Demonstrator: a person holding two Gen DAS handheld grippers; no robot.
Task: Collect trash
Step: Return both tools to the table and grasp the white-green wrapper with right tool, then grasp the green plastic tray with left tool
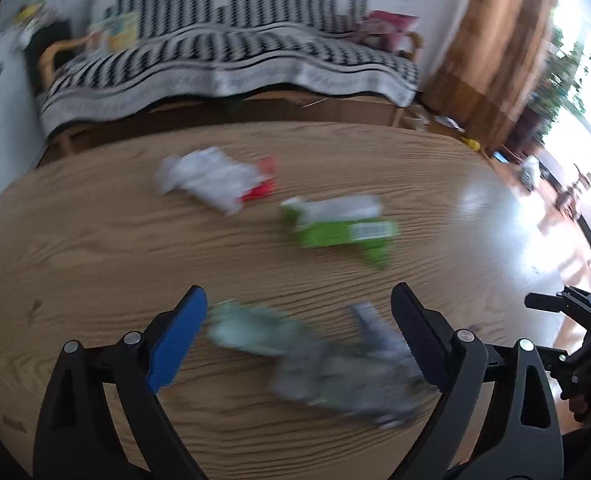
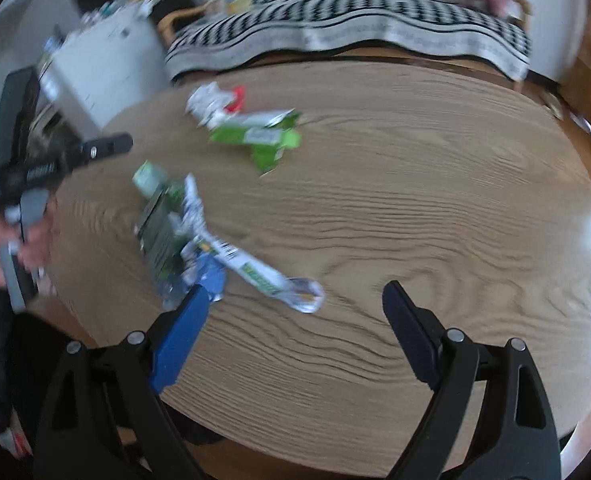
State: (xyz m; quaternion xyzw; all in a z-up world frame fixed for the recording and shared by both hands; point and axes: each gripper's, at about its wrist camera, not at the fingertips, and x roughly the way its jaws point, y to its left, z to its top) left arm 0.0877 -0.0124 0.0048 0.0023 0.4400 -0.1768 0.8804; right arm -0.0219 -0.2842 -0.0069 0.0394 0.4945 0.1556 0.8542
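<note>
Trash lies on a round wooden table. A crushed clear plastic bottle with a pale green cap lies between the wide-open fingers of my left gripper; contact is unclear through blur. The same bottle shows in the right wrist view, with a white and green wrapper beside it. A green and white carton and a white crumpled wrapper with red lie farther back. My right gripper is open and empty above the table, right of the bottle.
A sofa with a black and white patterned cover stands behind the table. A white cabinet is at the left. The left gripper body and hand show at the left of the right wrist view. Bright windows are at the right.
</note>
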